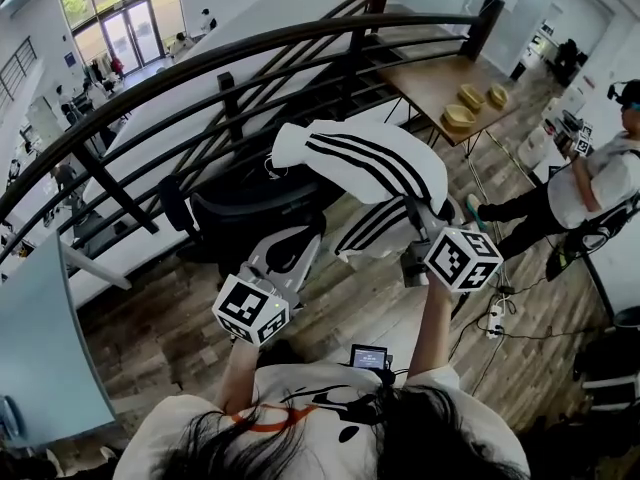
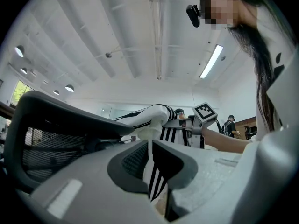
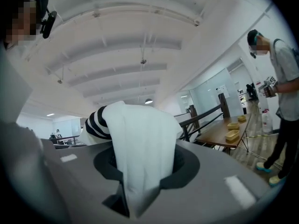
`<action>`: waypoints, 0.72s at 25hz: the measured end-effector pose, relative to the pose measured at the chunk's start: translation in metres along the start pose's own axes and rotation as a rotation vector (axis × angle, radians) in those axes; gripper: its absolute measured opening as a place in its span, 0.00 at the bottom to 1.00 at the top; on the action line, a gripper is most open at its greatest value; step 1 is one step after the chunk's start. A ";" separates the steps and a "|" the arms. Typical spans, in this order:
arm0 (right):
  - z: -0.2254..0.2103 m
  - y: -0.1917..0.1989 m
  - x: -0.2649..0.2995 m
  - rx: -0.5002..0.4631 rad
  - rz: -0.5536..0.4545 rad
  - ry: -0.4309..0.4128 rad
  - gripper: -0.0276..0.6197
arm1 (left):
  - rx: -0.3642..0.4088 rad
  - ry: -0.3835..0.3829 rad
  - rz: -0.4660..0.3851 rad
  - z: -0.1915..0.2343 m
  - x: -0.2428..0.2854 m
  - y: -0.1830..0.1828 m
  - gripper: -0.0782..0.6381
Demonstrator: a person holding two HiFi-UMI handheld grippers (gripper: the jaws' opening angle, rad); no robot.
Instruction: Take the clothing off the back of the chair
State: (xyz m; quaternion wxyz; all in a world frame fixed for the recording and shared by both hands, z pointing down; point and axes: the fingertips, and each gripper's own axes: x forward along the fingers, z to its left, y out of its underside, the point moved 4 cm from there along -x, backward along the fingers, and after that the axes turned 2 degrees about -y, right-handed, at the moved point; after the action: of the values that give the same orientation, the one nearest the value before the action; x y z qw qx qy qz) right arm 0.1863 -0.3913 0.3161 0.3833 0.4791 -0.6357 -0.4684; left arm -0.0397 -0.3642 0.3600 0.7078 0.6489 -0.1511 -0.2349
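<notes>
Floor [image 1: 150,333]: wooden planks are being shown; a black chair [image 1: 250,213], a desk [image 1: 425,83] and a white power strip [image 1: 493,320] with its cables are being carried on it.
Desk: three tan trays [image 1: 470,96] are being carried close together on its wooden top.
Chair: white, black-striped clothing [image 1: 370,163] is being held over its back by the left tool [image 1: 287,256] and the right tool [image 1: 416,216]; whether the cloth is touching the back cannot be told.
</notes>
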 end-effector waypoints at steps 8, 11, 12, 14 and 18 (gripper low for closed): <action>-0.048 -0.025 -0.058 0.035 -0.079 0.104 0.31 | 0.001 0.047 0.015 -0.033 0.022 0.004 0.12; -0.061 -0.026 -0.083 0.039 -0.104 0.147 0.31 | 0.001 0.069 0.016 -0.047 0.027 0.008 0.12; -0.066 -0.026 -0.091 0.044 -0.111 0.161 0.31 | 0.002 0.078 0.018 -0.051 0.028 0.010 0.12; -0.074 -0.024 -0.106 0.053 -0.117 0.193 0.31 | 0.000 0.096 0.023 -0.059 0.031 0.013 0.12; -0.089 -0.014 -0.137 0.053 -0.094 0.259 0.31 | -0.001 0.130 0.035 -0.081 0.040 0.016 0.12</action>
State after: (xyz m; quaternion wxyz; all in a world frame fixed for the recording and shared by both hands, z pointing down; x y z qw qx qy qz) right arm 0.3076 -0.2803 0.3209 0.4271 0.5748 -0.5698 -0.4032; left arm 0.0382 -0.3154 0.3630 0.7203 0.6598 -0.1161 -0.1801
